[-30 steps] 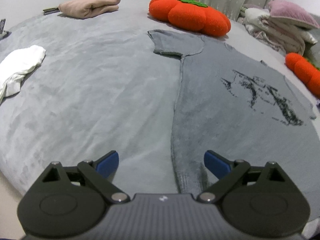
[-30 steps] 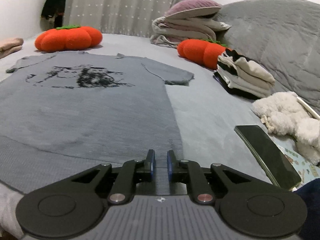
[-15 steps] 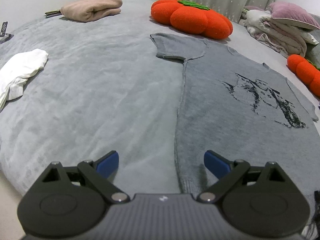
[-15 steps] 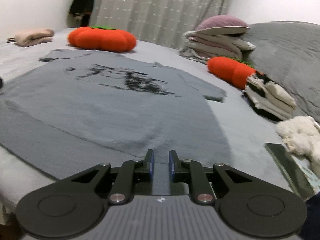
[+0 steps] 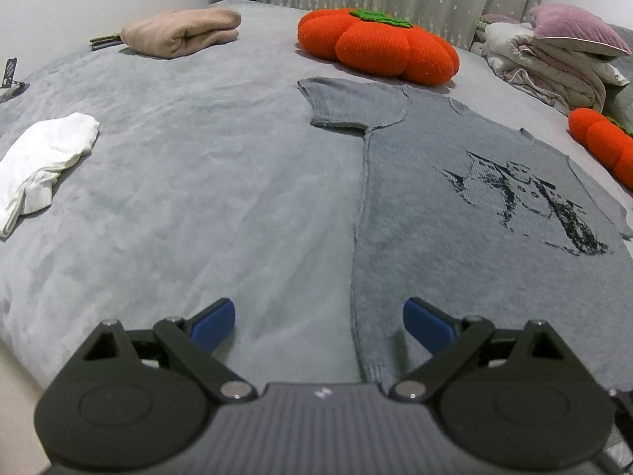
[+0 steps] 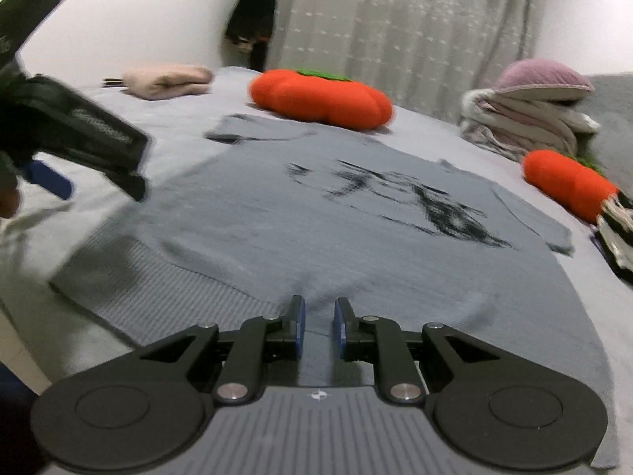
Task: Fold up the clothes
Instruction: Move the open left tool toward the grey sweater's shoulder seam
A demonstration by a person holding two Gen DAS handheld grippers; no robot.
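Rightward along the hem slid the right gripper (image 6: 319,314) — grey T-shirt (image 6: 356,237) flat.

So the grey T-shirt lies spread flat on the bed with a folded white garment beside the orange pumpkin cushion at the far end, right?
Not quite: the folded garment beside the pumpkin cushion is pink, as the left wrist view shows. The grey T-shirt does lie spread flat on the bed.

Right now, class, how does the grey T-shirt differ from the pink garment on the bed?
The grey T-shirt lies spread flat with its sleeves out; the pink garment is a folded bundle. The T-shirt bears a dark print; the pink one looks plain. Both rest on the grey bed.
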